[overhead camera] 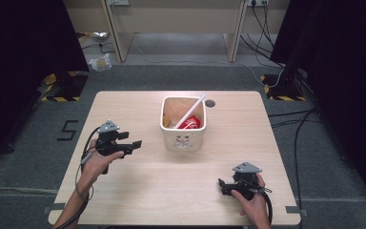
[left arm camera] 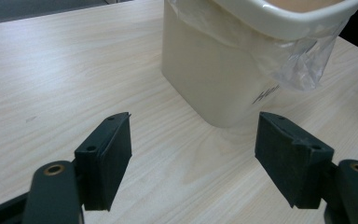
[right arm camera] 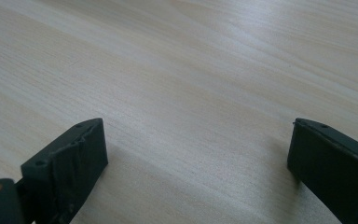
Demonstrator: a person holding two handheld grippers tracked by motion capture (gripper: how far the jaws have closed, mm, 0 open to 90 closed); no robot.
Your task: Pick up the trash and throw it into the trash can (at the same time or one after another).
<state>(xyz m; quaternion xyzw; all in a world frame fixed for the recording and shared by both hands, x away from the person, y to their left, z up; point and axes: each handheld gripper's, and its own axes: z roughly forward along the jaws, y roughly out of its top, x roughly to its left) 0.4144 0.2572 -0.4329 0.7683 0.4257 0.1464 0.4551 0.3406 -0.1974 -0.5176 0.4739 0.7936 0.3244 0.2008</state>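
Pale wood table [overhead camera: 138,191], dark curtains either side. Left gripper [overhead camera: 136,144] has its jaws wide apart, nothing between them, aimed at the cream bin [overhead camera: 183,136] just ahead mid-table. The bin's clear liner bag [left arm camera: 303,70] droops over the rim, and a red can [overhead camera: 189,123] and a white straw [overhead camera: 190,110] sit inside. Right gripper [overhead camera: 220,186] is equally wide, empty, low over bare wood near the front edge, well apart from the bin. We'd square the left jaws to the bin wall and avoid snagging the liner.
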